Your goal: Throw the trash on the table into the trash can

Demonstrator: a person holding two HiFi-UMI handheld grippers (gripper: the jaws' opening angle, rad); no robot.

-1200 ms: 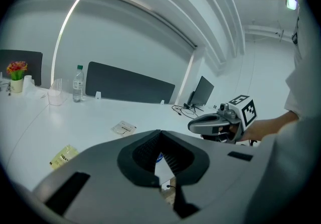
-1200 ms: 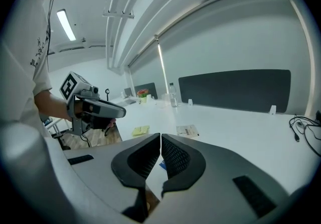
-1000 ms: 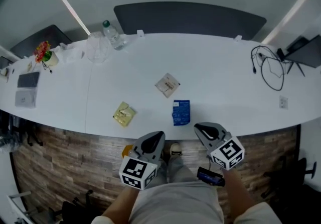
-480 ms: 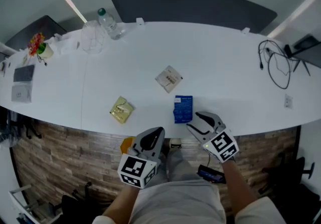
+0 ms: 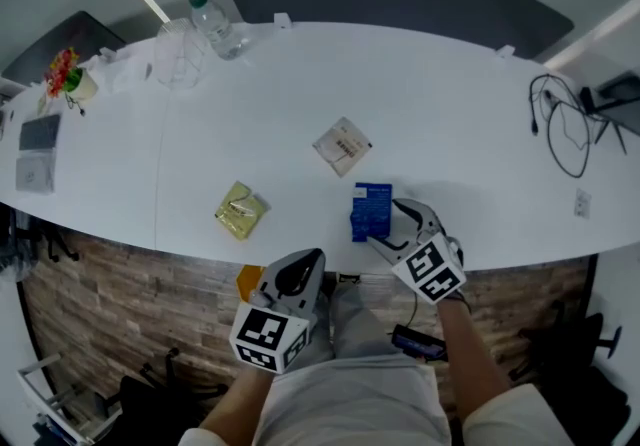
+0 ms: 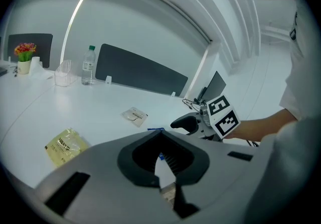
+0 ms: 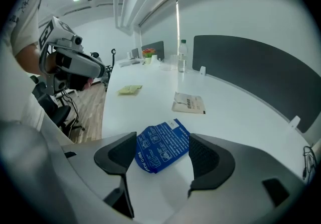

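**A:** What's at the left end of the tabletop (image 5: 470,124)?

**B:** A flower pot (image 5: 66,77). Then come a clear tub (image 5: 176,62) and a water bottle (image 5: 213,26) on the far side. Nearer the front edge lies a yellow packet (image 5: 240,210), set at a slant.

**A:** And the left gripper (image 5: 303,269)?

**B:** It hangs off the near edge, over the wood floor (image 5: 120,304). Its jaws look closed tip to tip with nothing in them, though the view along them is dim.

**A:** The middle?

**B:** A beige packet (image 5: 342,146) lies flat and turned a little, well apart from the yellow one.

**A:** The blue one?

**B:** The blue packet (image 5: 372,211) lies flat by the front edge, nearer the person than the beige packet and clear of it. Its long axis runs from the near edge toward the far side. In the right gripper view it sits at a slant, with its white-labelled end pointing away.

**A:** Does the right gripper (image 5: 392,222) have it?

**B:** No. Its jaws have just been opening and stand wide. The blue packet lies between them on the tabletop, with neither pad pressing it.

**A:** Further right?

**B:** Black cables (image 5: 560,124), well apart.
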